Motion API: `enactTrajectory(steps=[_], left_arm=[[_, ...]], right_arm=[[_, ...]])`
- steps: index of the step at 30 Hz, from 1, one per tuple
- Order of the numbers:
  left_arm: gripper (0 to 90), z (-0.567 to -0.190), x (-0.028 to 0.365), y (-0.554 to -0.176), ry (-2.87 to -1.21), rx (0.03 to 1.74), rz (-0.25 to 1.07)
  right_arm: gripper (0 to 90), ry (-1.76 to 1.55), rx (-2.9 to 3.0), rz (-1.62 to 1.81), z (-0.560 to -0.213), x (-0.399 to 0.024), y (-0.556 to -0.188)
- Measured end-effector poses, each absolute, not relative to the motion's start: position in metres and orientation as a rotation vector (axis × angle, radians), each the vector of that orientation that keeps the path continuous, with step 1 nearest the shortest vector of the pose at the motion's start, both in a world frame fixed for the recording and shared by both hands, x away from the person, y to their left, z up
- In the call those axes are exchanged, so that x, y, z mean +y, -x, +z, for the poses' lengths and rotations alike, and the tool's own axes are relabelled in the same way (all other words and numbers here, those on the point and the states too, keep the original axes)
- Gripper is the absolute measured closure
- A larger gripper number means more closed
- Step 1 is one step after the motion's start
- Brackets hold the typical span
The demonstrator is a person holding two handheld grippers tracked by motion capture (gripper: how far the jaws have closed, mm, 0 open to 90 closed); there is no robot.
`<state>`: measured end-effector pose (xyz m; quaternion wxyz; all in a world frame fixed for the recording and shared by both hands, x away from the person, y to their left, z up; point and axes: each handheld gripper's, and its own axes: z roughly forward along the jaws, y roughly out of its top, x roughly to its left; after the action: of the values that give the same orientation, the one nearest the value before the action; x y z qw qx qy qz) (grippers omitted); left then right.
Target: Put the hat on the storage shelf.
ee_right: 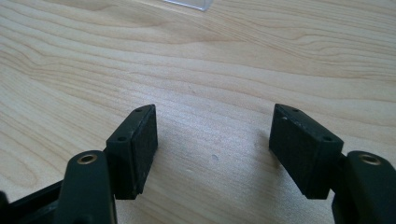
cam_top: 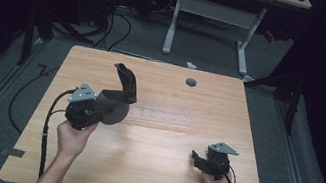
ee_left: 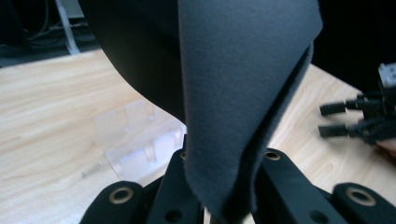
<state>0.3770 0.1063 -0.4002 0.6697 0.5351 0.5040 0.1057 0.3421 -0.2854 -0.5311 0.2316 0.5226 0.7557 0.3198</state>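
Observation:
My left gripper [cam_top: 107,104] is shut on a dark grey sheet of soft fabric [cam_top: 123,89] and holds it above the left half of the wooden table [cam_top: 157,171]. The fabric curls upward and away from the jaws. In the left gripper view the fabric [ee_left: 243,93] is folded and pinched between the black fingers [ee_left: 177,186]. My right gripper [cam_top: 196,158] rests low at the table's front right, pointing left. Its jaws stand open over bare wood with nothing between the pads [ee_right: 140,149]. The left gripper view also catches the right gripper [ee_left: 336,119] at the right edge.
A clear plastic holder [cam_top: 159,116] lies flat near the table's middle, just right of the held fabric, and it is seen close below the fabric as the clear holder [ee_left: 135,140]. A round cable hole [cam_top: 191,82] sits near the far edge. Cables and a desk frame [cam_top: 213,24] stand on the floor beyond.

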Motion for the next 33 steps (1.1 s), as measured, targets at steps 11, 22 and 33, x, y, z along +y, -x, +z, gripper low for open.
enactTrajectory(steps=[11,22,33], left_arm=[[85.6,-0.398,0.112,-0.403,-1.14,1.171,0.288],[85.6,-0.41,0.107,-0.423,-1.132,1.206,0.346],[85.6,-0.42,0.101,-0.434,-1.141,1.225,0.409]], right_arm=[[32.1,-1.438,2.08,0.88,-0.531,-0.285,-0.342],[31.7,-1.435,2.082,0.879,-0.531,-0.285,-0.342],[31.7,-1.435,2.082,0.878,-0.531,-0.285,-0.342]])
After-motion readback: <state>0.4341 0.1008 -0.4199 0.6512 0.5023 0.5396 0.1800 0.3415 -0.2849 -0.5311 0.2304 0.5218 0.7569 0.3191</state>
